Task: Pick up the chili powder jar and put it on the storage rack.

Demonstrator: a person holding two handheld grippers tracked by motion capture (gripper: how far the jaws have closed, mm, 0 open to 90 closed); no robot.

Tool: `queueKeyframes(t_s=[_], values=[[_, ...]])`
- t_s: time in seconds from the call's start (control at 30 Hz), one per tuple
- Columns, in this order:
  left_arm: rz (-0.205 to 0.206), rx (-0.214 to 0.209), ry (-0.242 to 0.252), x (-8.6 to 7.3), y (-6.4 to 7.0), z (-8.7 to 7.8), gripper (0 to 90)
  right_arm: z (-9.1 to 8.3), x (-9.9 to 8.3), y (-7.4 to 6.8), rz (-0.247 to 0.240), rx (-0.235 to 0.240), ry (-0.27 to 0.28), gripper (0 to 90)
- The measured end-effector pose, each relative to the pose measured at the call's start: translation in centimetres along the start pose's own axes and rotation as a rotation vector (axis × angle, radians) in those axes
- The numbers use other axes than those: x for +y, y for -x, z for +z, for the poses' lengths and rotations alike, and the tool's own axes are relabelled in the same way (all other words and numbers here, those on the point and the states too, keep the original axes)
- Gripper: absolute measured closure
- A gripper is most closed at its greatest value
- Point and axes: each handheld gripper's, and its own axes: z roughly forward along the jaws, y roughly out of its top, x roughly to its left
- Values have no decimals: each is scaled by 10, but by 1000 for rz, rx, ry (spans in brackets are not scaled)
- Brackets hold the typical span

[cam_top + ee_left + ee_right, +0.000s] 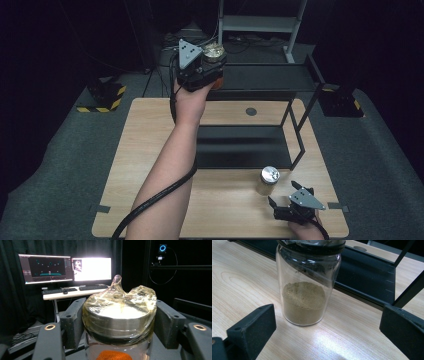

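Light wooden desk (pixel 150 150) on grey carpet (pixel 60 165). Black curtains (pixel 10 290) all around, dimly lit. Two glowing monitors (pixel 67 268) and keyboards (pixel 72 288) on a white side table (pixel 57 296). Hazard-striped blocks (pixel 107 97) on the floor. Blue ring light (pixel 163 248) high on a dark frame.

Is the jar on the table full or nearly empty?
Partly filled: the jar holds greenish-brown powder only in its lower part; the glass above is clear.
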Motion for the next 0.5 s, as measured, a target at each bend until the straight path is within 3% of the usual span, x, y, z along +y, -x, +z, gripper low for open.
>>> queueKeyframes(t_s=[0.4,0.5], values=[[-12,-3,-12,2,2,0,283,0,0,0,0,-2,2,0],[-20,17,-25,5,7,0,215,-1,-1,0,1,-1,7,0]])
